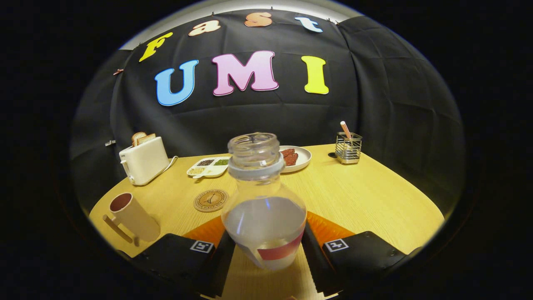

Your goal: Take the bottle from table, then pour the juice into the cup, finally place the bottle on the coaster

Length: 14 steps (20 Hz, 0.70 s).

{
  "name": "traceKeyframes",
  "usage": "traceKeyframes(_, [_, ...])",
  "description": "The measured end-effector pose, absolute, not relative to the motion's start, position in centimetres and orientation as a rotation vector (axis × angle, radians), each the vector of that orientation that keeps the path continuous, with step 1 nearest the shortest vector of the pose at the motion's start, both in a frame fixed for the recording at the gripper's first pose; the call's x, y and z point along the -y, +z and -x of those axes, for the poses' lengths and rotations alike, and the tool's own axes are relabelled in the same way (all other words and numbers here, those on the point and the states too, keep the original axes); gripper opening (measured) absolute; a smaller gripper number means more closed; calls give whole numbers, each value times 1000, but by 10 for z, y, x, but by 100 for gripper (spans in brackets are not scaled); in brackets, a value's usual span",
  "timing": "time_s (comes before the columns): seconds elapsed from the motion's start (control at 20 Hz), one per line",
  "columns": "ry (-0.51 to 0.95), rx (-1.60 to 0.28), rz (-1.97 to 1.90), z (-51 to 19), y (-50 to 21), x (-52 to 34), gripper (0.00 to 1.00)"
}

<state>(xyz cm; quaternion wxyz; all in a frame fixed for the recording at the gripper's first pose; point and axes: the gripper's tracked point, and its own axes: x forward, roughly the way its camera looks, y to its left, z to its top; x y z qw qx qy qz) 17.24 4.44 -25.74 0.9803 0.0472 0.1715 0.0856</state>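
bottle (264, 208) between tool (266, 246) fingers, coaster (210, 200) beyond

Gripper (265, 246) level, fingers clamping bottle (264, 200)

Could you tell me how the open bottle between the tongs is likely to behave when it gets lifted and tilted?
The bottle, pressed by both fingers of the tongs, looks like thin clear plastic, so it may flex under a squeeze. It is roughly half full, so probably moderately heavy, and the liquid will likely slosh. With no cap on, it could spill if tilted early.

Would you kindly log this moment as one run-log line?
gripper: shut on bottle | bottle: uncapped, upright | cup: left | coaster: bare
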Motion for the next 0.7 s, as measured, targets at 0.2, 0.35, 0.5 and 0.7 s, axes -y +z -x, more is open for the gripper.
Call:
traceKeyframes(0.2, [183, -378, -70, -171, -257, -41, 77])
traceKeyframes(0.35, [179, -402, -36, -172, -257, -36, 74])
traceKeyframes(0.5, [199, -404, 0, -173, -245, -42, 69])
traceKeyframes(0.7, [248, -360, 93, -177, -215, -59, 69])
